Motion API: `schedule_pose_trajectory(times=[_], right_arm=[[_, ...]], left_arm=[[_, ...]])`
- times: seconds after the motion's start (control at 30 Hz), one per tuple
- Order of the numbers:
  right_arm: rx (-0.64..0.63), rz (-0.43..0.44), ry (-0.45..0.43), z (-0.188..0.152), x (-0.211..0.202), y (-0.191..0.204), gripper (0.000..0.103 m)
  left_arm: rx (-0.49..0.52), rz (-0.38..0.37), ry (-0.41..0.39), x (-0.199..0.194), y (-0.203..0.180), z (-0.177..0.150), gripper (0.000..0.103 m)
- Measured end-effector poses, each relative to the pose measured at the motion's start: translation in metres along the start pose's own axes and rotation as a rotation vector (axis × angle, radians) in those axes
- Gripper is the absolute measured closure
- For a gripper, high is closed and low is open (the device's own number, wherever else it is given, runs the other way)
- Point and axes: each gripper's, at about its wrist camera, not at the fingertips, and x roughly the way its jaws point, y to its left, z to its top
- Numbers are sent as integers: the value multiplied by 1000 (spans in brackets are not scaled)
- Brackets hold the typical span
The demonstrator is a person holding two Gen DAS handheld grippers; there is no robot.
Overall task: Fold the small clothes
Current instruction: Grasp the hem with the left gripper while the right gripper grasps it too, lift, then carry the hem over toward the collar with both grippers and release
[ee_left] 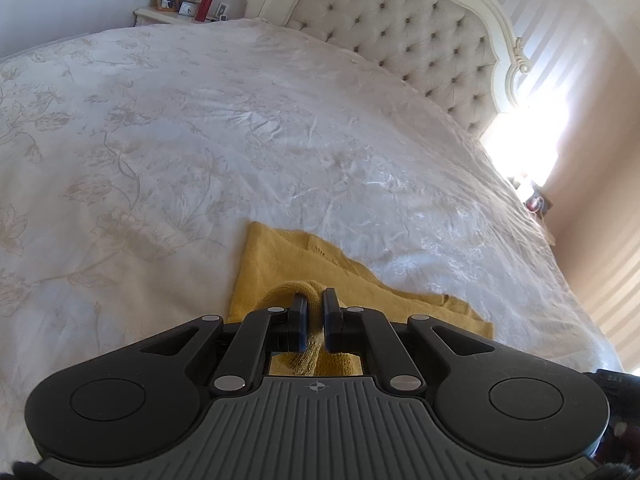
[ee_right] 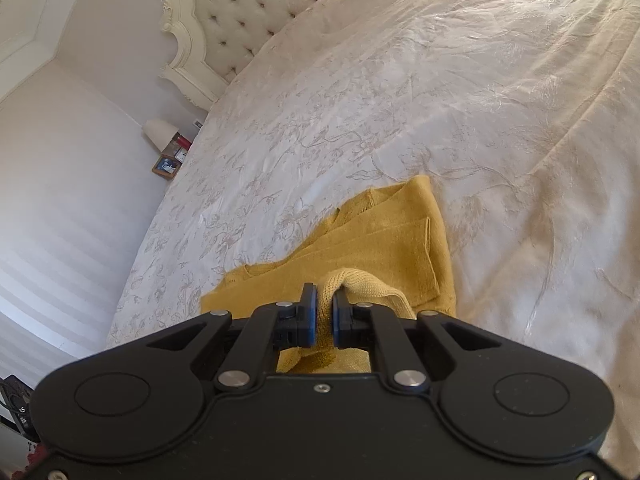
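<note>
Mid-fold, not finished; left gripper (ee_left: 315, 322) is clamped on a bunched knit edge of the mustard sweater (ee_left: 280, 264), jaws nearly together with yellow fabric pinched between the pads; right gripper (ee_right: 324, 322) likewise closed on another bunch of the same garment (ee_right: 384, 232); both pinches sit at 6 o'clock in their wrist views, the rest of the sweater trailing toward 12 o'clock, flat on the white floral bedspread (ee_left: 200, 120); in the right view a sleeve or side panel already looks laid over the body, so judged one or more folds are in; held edge is lifted, not yet laid down; left to do, as I read it: carry that edge over, set it, let go, smooth; no other clothes visible in either view; tufted headboard (ee_left: 400, 32) well apart at 12–1 o'clock.
</note>
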Motion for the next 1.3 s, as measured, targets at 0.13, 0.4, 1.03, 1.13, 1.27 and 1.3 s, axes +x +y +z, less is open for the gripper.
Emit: schedule_pose_trajectory(times=[0.13,0.4,1.03,1.13,1.27,1.3], right_arm=[[8,-8,1,11,12,0,88],[53,-90,9,26,46,-6,88],[-23,-300,62,50,101,-23,66],[-170,-299,71,41,96,-1,47],[-323,-278,102,14,90,31,45],[-343,-269,114,6,90,37,45]], left_arm=[[12,8,8,15,0,13,96],[10,4,67,55,10,29,96],[-11,81,158,146,37,46,54],[73,73,140,136,23,46,34],[199,56,126,116,-3,31,30],[227,53,133,111,-9,24,30]])
